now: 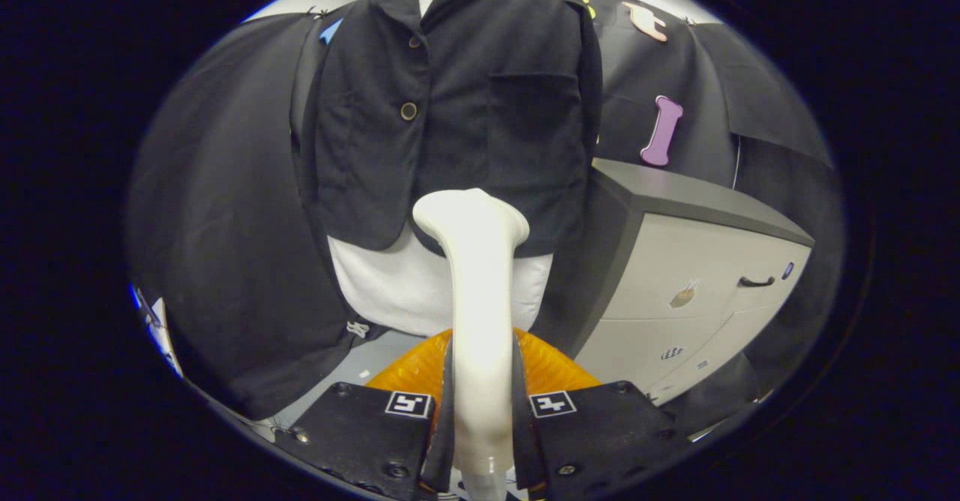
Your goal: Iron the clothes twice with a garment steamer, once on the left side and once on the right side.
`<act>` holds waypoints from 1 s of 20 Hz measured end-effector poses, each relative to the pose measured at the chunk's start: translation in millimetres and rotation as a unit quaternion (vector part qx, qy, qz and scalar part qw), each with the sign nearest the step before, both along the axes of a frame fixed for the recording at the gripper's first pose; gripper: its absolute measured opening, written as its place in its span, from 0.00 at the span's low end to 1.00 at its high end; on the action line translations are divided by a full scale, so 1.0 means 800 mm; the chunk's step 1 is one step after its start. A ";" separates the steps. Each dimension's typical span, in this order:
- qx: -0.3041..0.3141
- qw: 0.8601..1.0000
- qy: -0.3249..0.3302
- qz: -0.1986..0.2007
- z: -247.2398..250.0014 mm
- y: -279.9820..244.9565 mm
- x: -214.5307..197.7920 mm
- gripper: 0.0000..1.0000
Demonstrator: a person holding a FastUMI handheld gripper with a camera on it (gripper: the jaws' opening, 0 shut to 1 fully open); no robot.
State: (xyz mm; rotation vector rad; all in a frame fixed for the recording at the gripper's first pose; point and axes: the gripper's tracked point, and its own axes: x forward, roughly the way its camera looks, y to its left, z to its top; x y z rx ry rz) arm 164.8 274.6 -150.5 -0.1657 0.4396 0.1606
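Before jacket [465, 103], claw-gripped [481, 411] steamer [480, 291].

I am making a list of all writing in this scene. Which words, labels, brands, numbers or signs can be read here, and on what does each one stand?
No text can be read.
Square black-and-white marker, on the left finger of the gripper shut on the steamer handle: a pattern, not words.
Matching marker on the right finger: a pattern too.
Small stickers on the cabinet drawers: too small to read.
Jacket: no label.
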 end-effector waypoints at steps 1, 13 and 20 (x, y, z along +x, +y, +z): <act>-0.002 1.000 0.008 -0.001 -0.011 -0.003 -0.001 0.34; 0.006 0.997 -0.061 0.035 0.078 0.026 -0.020 0.34; 0.067 0.965 -0.228 0.114 0.298 0.123 -0.005 0.34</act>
